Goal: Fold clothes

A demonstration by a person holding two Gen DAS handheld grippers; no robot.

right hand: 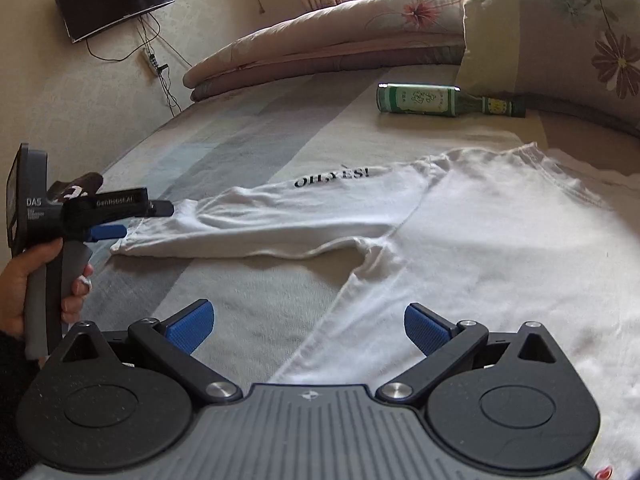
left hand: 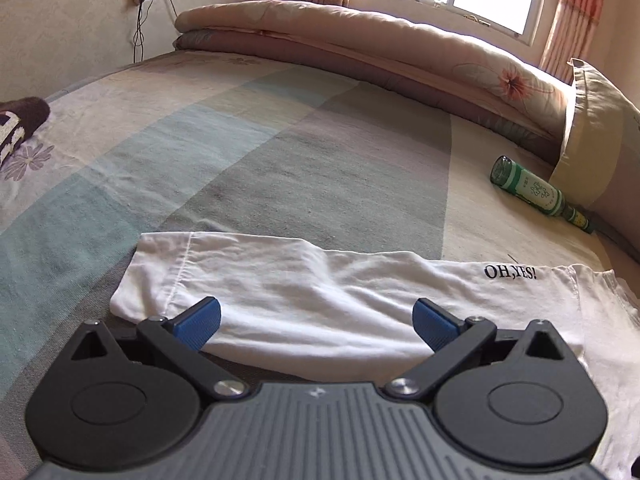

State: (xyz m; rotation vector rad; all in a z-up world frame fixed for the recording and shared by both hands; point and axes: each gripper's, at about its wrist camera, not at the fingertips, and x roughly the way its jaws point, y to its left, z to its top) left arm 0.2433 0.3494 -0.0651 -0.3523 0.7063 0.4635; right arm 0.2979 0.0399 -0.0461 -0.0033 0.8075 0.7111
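A white long-sleeved shirt (right hand: 500, 248) lies flat on the bed, its left sleeve (right hand: 280, 220) stretched out sideways, with "OH,YES!" (right hand: 332, 178) printed near the shoulder. My left gripper (left hand: 316, 316) hovers just over the sleeve (left hand: 300, 304) near its cuff, open wide, blue pads (left hand: 200, 322) apart and gripping nothing. In the right wrist view the left gripper (right hand: 148, 220) shows at the cuff end, held by a hand (right hand: 16, 292). My right gripper (right hand: 308, 324) is open above the shirt's side edge, below the armpit, with nothing pinched.
A green glass bottle (right hand: 424, 100) lies on the striped bedsheet (left hand: 240, 152) beyond the shirt. A folded quilt (left hand: 360, 36) and a flowered pillow (right hand: 560, 40) line the far side. A dark brown garment (left hand: 20, 120) sits at the left edge. A TV (right hand: 112, 0) hangs on the wall.
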